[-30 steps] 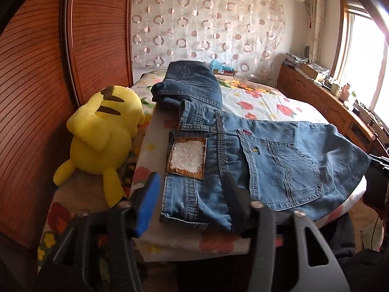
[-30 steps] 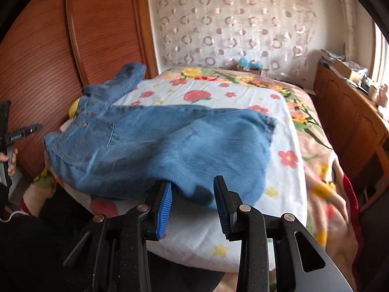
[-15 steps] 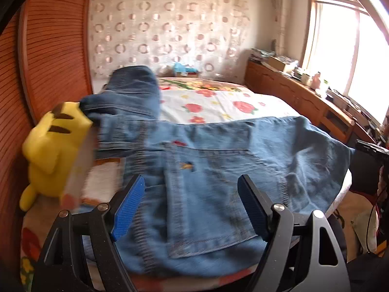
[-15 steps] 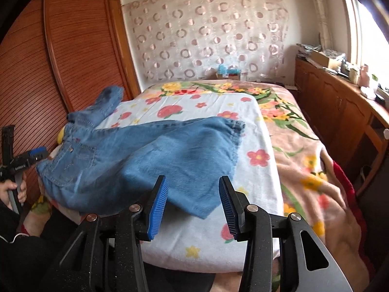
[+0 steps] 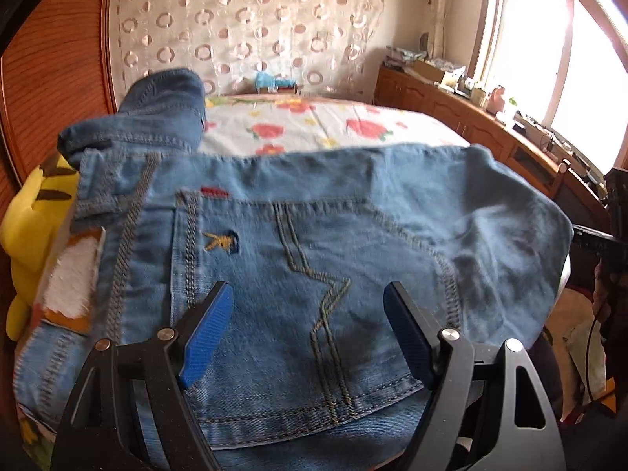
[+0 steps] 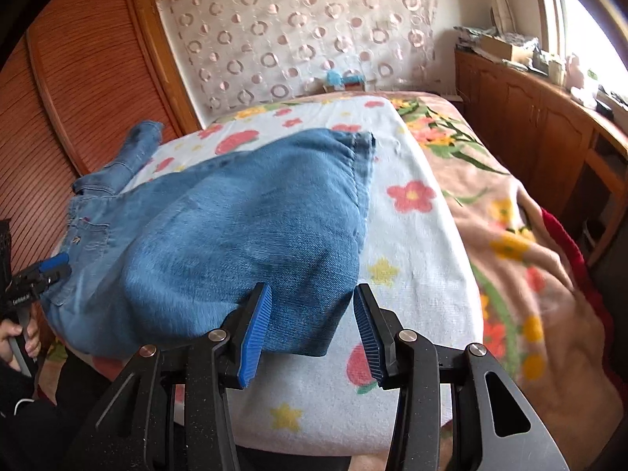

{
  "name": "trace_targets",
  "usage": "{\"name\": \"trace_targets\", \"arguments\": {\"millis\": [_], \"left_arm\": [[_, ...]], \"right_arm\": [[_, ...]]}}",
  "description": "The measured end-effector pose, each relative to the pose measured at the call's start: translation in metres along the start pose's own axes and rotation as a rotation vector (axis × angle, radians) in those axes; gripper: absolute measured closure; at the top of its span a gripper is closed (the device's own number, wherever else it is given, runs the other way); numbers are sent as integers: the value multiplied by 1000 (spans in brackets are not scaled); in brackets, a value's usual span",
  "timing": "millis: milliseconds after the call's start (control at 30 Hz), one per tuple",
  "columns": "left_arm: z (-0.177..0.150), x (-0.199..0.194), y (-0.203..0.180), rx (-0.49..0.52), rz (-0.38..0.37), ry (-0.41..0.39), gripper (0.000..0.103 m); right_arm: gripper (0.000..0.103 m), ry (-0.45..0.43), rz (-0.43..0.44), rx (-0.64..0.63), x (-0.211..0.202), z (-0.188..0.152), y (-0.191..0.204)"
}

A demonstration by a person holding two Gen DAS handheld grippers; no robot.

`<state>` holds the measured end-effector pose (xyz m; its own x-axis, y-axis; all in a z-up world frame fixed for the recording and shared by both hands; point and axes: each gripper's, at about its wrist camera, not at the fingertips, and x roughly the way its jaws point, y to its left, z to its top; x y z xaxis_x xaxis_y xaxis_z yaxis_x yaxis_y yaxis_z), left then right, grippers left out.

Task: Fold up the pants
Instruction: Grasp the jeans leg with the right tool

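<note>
Both grippers hover over the jeans (image 5: pixel 314 243), fingers apart, gripping nothing. The left gripper (image 5: pixel 306 333) sits lower centre above the back pocket (image 5: pixel 298 314); the right gripper (image 6: pixel 312 329) should pinch the hem edge squarely.

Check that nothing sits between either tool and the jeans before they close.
Nothing visible does. The left tool hangs open right over the back pocket of the jeans, and the right tool is open at the leg's near edge. The yellow plush lies off to the side.
</note>
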<state>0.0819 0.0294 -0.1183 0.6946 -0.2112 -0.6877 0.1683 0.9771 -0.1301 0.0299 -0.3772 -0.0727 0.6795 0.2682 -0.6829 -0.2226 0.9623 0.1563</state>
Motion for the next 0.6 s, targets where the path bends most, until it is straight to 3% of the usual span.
{"name": "trace_targets", "arguments": {"millis": [133,167,267,600], "left_arm": [[-6,2,-3,3,11,-7,23],[-6,2,-3,3,12,-9,23],[-7,1,-3,0,9,-10,23],[-8,-1,-2,1,5,-13,23]], "right_arm": [[59,-11,9,27,-5,1,-4],[74,-19,12,27,-7,2,-5],[96,-19,39,22,-9,2,-5],[101,-155,3,-33,-49,17,-2]]}}
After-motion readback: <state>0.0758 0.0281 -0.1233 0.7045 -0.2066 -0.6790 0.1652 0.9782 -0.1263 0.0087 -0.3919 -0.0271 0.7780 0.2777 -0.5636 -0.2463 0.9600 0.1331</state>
